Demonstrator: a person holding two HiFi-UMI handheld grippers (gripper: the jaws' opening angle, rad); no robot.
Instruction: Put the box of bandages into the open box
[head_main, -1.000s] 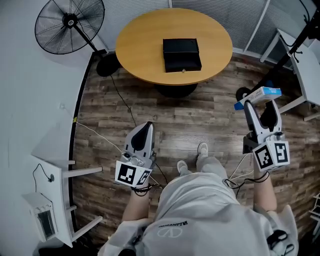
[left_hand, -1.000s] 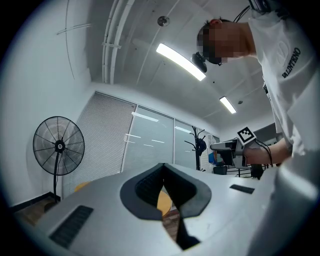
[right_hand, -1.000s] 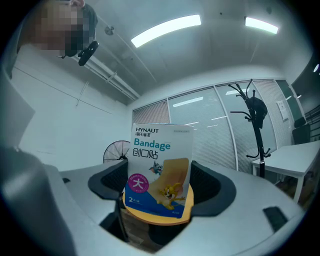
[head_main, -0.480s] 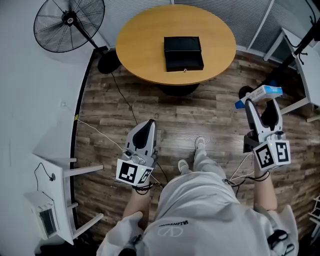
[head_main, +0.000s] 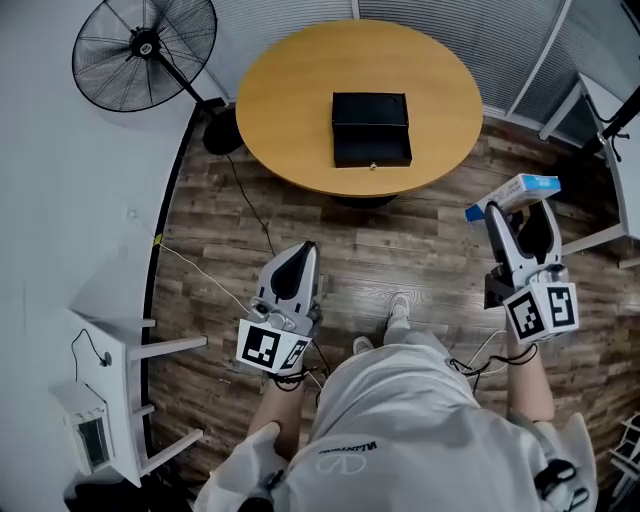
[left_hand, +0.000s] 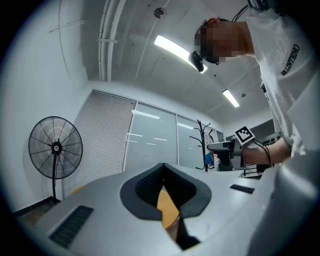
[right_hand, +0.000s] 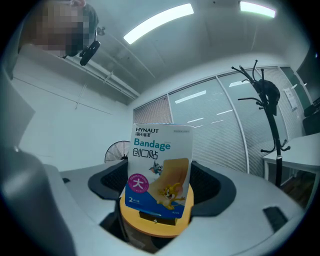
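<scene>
A white and blue box of bandages (head_main: 513, 195) is clamped in my right gripper (head_main: 512, 212), held above the wooden floor to the right of the table. The right gripper view shows the bandage box (right_hand: 159, 170) upright between the jaws, its printed face toward the camera. An open black box (head_main: 371, 129) lies on the round wooden table (head_main: 290, 90), well ahead of both grippers. My left gripper (head_main: 290, 262) hangs over the floor short of the table, its jaws closed together with nothing between them, as the left gripper (left_hand: 167, 200) view confirms.
A standing fan (head_main: 145, 54) is at the far left by the table. A white shelf unit (head_main: 110, 400) stands at the lower left, white desks (head_main: 610, 110) at the right. Cables (head_main: 205, 280) trail over the floor. A coat rack (right_hand: 267, 115) stands at the right.
The person has stepped forward a little: the table and black box sit slightly lower and nearer in the head view. Both grippers keep their hold and pose.
</scene>
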